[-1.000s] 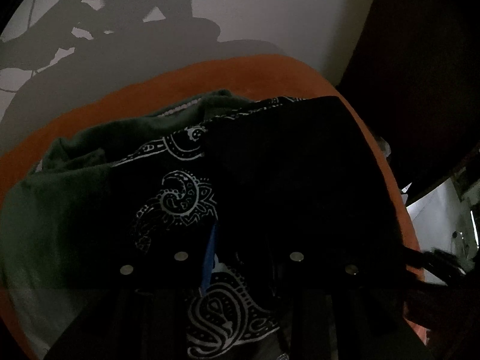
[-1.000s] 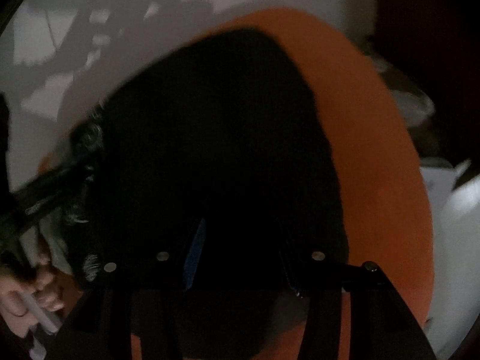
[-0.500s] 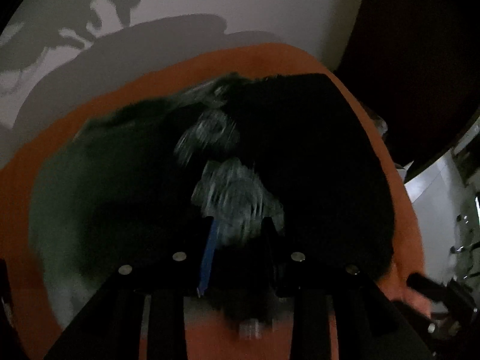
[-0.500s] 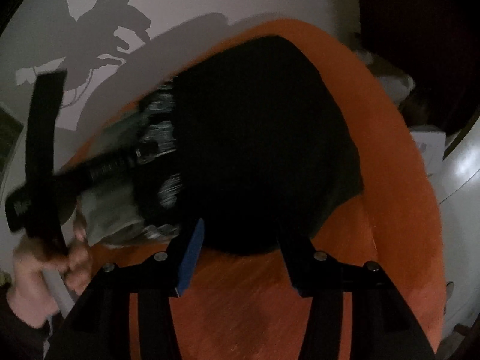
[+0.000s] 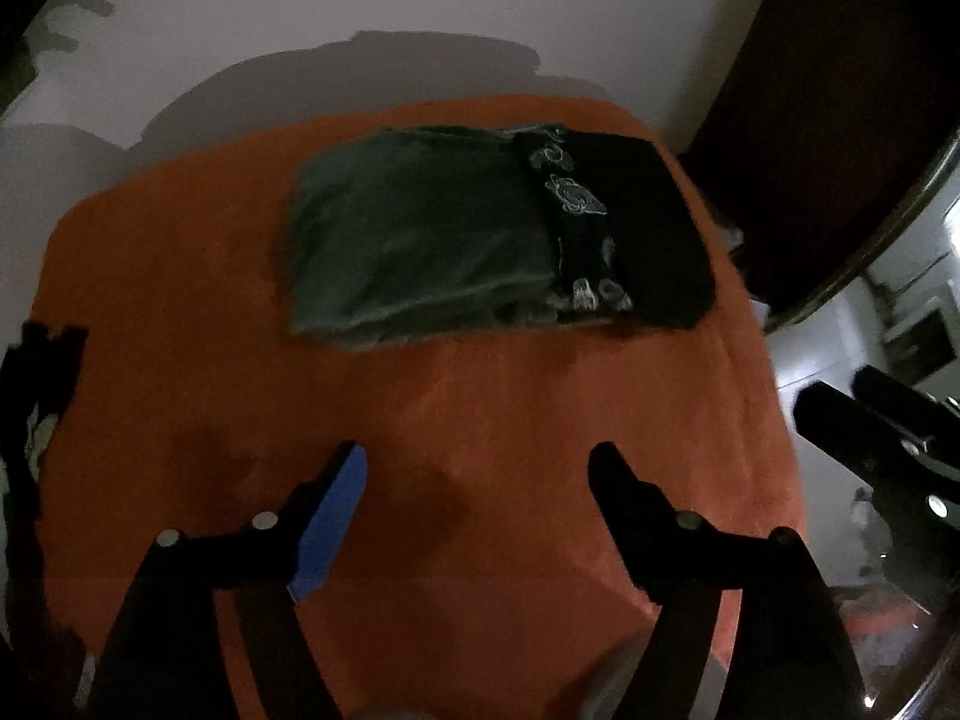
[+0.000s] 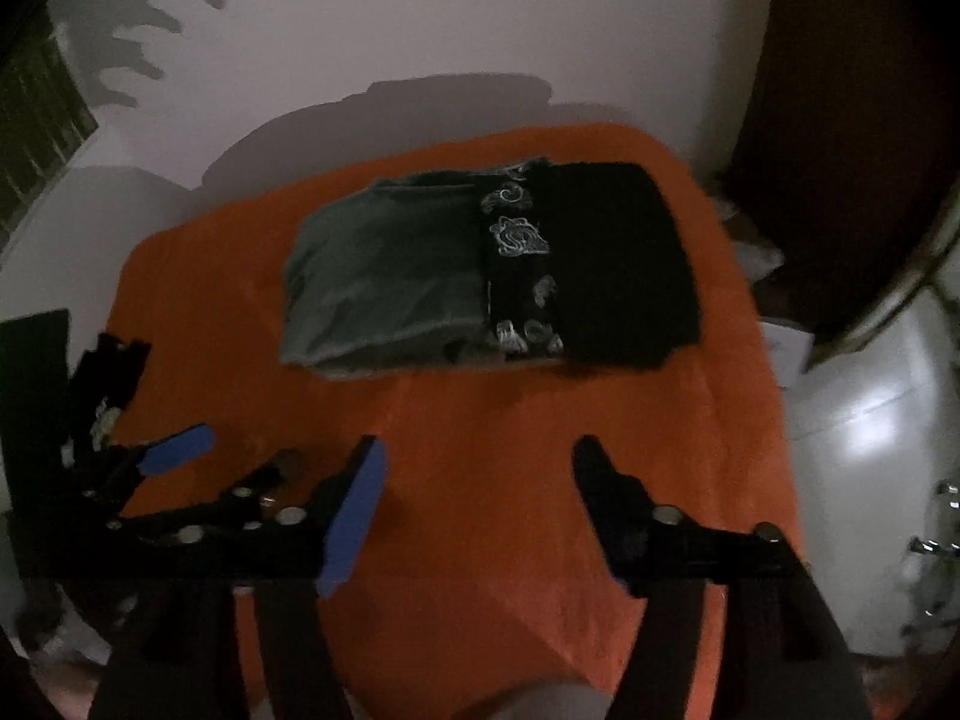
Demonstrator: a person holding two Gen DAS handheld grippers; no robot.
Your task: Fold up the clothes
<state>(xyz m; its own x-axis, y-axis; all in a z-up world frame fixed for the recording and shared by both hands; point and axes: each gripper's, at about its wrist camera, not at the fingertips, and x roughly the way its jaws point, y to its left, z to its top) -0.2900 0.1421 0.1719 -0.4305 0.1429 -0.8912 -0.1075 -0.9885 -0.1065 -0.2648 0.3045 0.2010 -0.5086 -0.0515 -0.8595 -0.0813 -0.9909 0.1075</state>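
Item: folded dark-green and black paisley-print cloth stack [image 5: 492, 234], long axis left-right, far of my left gripper [image 5: 480, 468] and right gripper [image 6: 474, 462]; both agape, empty, equally near.

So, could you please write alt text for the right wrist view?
A folded stack of clothes, dark green on the left and black with a white paisley band on the right, lies on an orange cloth. The right tongs hang open and empty in front of it, the left tongs beside them at left.
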